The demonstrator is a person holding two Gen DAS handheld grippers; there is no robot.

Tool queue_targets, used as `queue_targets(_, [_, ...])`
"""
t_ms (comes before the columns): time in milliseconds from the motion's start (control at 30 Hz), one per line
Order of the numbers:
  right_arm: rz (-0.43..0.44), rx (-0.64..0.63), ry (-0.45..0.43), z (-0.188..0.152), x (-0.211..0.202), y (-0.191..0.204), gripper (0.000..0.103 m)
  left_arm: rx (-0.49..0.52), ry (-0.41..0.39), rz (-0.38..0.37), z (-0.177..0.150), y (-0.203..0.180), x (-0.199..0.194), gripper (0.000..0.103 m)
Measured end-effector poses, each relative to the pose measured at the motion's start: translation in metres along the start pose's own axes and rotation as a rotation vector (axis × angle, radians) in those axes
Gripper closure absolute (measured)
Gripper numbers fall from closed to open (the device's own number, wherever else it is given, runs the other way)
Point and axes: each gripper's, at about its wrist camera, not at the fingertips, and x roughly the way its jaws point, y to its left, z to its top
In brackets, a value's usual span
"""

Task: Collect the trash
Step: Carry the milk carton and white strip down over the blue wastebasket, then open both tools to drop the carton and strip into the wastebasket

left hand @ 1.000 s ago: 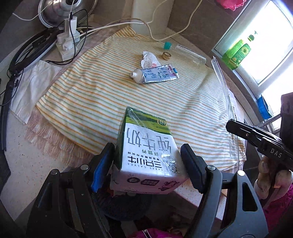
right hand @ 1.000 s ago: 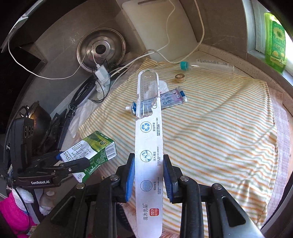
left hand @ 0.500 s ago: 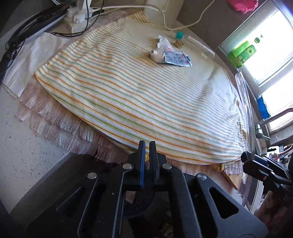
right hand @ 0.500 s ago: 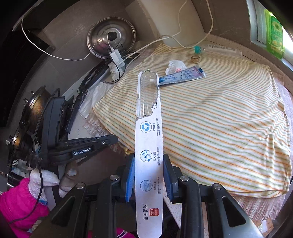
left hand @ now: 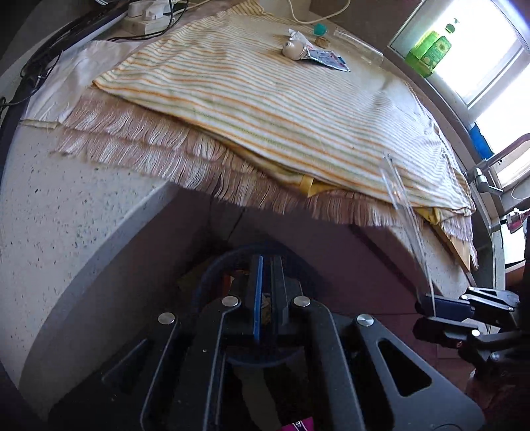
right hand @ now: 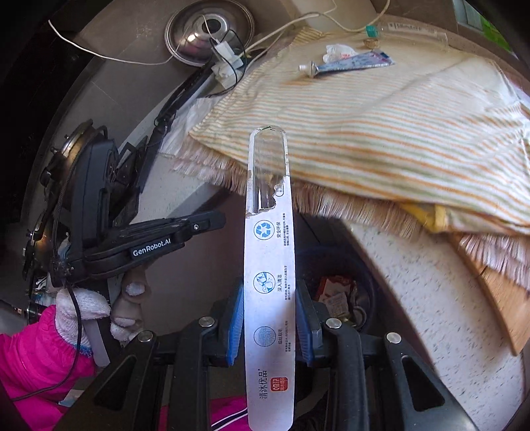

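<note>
My right gripper (right hand: 270, 315) is shut on a long white toothbrush package (right hand: 269, 265) with a clear torn blister top, held upright below the counter edge, above a dark trash bin (right hand: 344, 291) with wrappers inside. The package also shows edge-on in the left wrist view (left hand: 402, 212). My left gripper (left hand: 266, 291) is shut and empty, over the bin's dark rim (left hand: 232, 255). On the striped cloth (left hand: 265, 92) lie a squeezed tube (left hand: 314, 54), a crumpled wrapper (left hand: 298, 34), a clear plastic bottle (left hand: 357, 41) and a small ring (left hand: 321, 40).
A speckled counter (left hand: 66, 199) carries the fringed cloth. A power strip with cables (right hand: 225, 66) and a steel lid (right hand: 205, 30) are at the back left. Green bottles (left hand: 430, 49) stand on the window sill. A wooden board (right hand: 497, 291) sticks out under the cloth.
My left gripper let go of the milk carton, shut, and dropped below the counter edge. My right gripper carried the package down and back from over the cloth to above the bin.
</note>
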Motion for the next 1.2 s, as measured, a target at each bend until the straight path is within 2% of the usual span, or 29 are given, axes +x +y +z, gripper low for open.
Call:
queue_targets(267, [-0.001, 0.062, 0.114, -0.035, 0.044, -0.006, 0.074, 0.017, 0.031, 0.016, -0.023, 0.007, 0.001, 0.101])
queue_targets(367, [-0.022, 0.073, 0.139, -0.043, 0.057, -0.008, 0.074, 0.024, 0.040, 0.026, -0.031, 0.008, 0.001, 0.088])
queue_targets(433, [-0.017, 0.092, 0.156, -0.047, 0.065, -0.011, 0.072, 0.033, 0.036, 0.033, -0.035, 0.007, 0.001, 0.072])
queue_targets(567, [-0.023, 0.108, 0.166, -0.047, 0.073, -0.013, 0.072, 0.057, 0.038, 0.051, -0.042, 0.006, -0.001, 0.067])
queue_targets(633, [-0.036, 0.108, 0.159, -0.047, 0.074, -0.013, 0.070, 0.057, 0.035, 0.054, -0.041, 0.005, 0.000, 0.063])
queue_targets(767, [-0.048, 0.122, 0.134, -0.045, 0.072, -0.015, 0.048, 0.060, 0.036, 0.064, -0.042, 0.007, -0.002, 0.062])
queue_targets(1067, [-0.060, 0.099, 0.111, -0.039, 0.065, -0.007, 0.042, 0.068, 0.030, 0.081, -0.046, 0.007, -0.005, 0.054])
queue_targets(1200, [-0.064, 0.089, 0.096, -0.036, 0.060, -0.001, 0.036, 0.071, 0.023, 0.084, -0.043, 0.006, -0.006, 0.047])
